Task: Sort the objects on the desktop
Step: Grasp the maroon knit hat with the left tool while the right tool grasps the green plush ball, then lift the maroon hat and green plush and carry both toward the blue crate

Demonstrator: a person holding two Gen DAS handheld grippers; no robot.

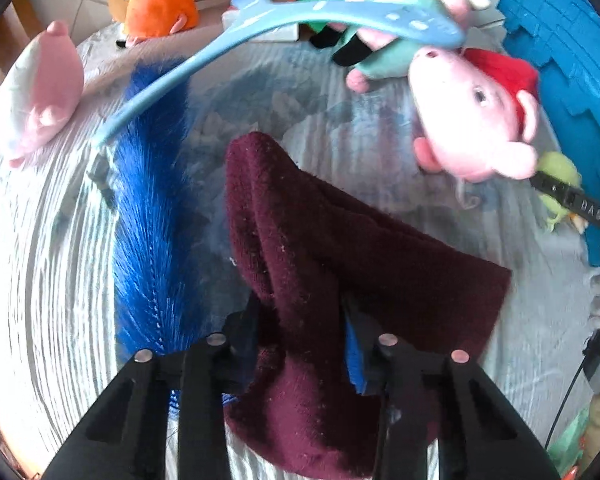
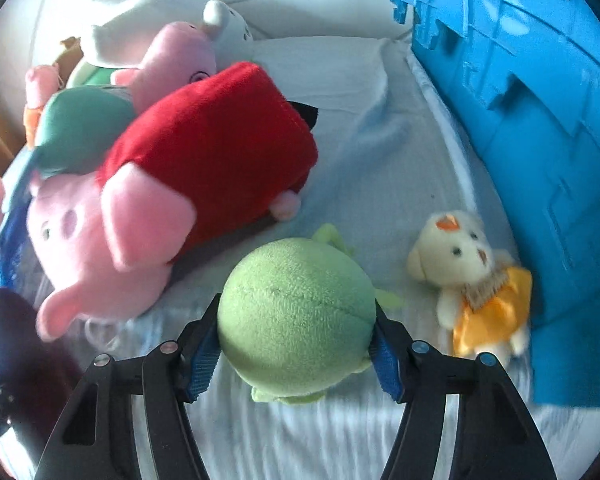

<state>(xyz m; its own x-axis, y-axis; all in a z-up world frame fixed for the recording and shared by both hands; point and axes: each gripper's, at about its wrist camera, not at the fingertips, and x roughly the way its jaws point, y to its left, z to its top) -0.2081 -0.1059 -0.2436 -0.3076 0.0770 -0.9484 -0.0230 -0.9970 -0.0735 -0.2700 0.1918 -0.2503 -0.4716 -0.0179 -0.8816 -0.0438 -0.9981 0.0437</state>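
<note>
My left gripper (image 1: 300, 320) is shut on a dark maroon cloth (image 1: 340, 264), which hangs over its fingers above the cloth-covered table (image 1: 52, 240). A blue feather duster (image 1: 156, 216) with a light blue handle lies just left of it. My right gripper (image 2: 296, 332) is shut on a round green plush toy (image 2: 296, 316), its blue pads (image 2: 204, 356) pressed on both sides. The green plush (image 1: 556, 172) and the right gripper's finger also show at the right edge of the left wrist view.
A pink pig plush in a red dress (image 2: 180, 184) lies left of the right gripper, with more plush toys (image 2: 168, 60) behind. A small cream bear in a yellow dress (image 2: 476, 284) sits against the blue plastic crate (image 2: 540, 140). A pink-and-white plush (image 1: 40, 92) lies far left.
</note>
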